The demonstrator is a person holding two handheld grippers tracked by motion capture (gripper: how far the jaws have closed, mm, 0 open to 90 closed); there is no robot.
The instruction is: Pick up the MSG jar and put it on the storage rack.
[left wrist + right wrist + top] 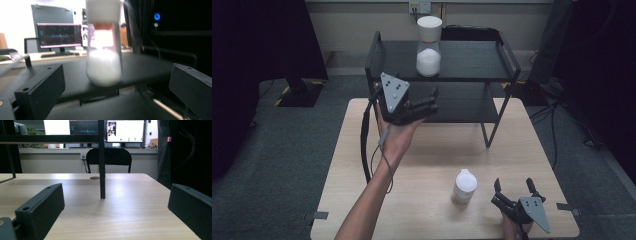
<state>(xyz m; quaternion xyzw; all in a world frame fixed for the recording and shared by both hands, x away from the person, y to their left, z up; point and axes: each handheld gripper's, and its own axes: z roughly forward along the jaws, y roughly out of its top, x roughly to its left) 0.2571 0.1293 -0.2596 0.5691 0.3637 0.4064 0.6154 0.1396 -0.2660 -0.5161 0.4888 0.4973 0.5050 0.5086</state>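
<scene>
- Jar (428, 47) of white powder stands upright near the front edge of the rack's (472, 65) top shelf, left of the shelf's middle; its white lid is on.
- Left gripper (430, 100) is raised at the shelf's front, just below and in front of the jar, jaws spread wide with nothing between them. In the left gripper view the jar (103, 50) sits centred between the two jaws but farther off, not yet inside them.
- The step in hand looks like a reach for the jar. To do it well, I would keep the jaws level, come in straight so the glass body passes between them, and close on the body below the lid, not on the lid itself.
- The picture from that gripper is blurred, so how near the jaws are to the glass I cannot tell exactly.
- The shelf's raised side rails and front lip are the edges to mind: the lower jaw should clear the lip, or it may knock the shelf.
- Bottle (465, 186), small and white-capped, stands on the table (362, 200) well apart from the rack.
- Right gripper (515, 187) rests low at the table's near right corner, just beside the bottle, jaws spread and empty.
- Open tabletop lies between rack and bottle, good room for setting the jar down.
</scene>
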